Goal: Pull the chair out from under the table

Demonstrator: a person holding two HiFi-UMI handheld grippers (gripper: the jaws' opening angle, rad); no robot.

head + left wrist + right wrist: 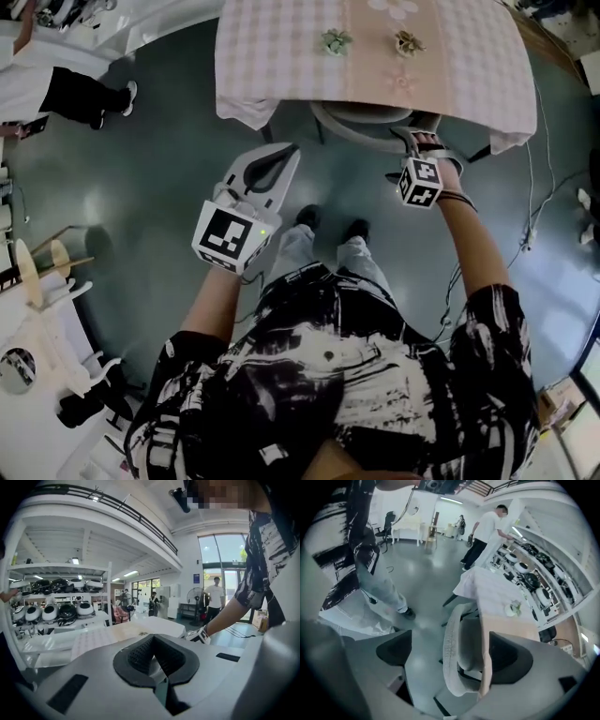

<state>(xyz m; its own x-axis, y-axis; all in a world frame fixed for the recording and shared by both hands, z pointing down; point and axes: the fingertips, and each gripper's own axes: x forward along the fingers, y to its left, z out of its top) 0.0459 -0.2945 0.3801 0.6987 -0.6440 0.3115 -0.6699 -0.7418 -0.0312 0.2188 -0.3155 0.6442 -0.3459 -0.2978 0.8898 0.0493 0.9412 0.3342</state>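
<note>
A grey padded chair stands pushed in under the table, which wears a pink checked cloth; only the curved backrest shows past the table's near edge. My right gripper points down at the right end of that backrest. In the right gripper view the backrest runs between the wide-apart jaws of this gripper, and neither pad presses on it, so it is open. My left gripper hangs over bare floor left of the chair, its dark pads together in the left gripper view, holding nothing.
Two small flower ornaments sit on the cloth. My own feet stand just in front of the chair. A person stands at the far left, a white bench with wooden pieces is at the left, and a cable trails on the right floor.
</note>
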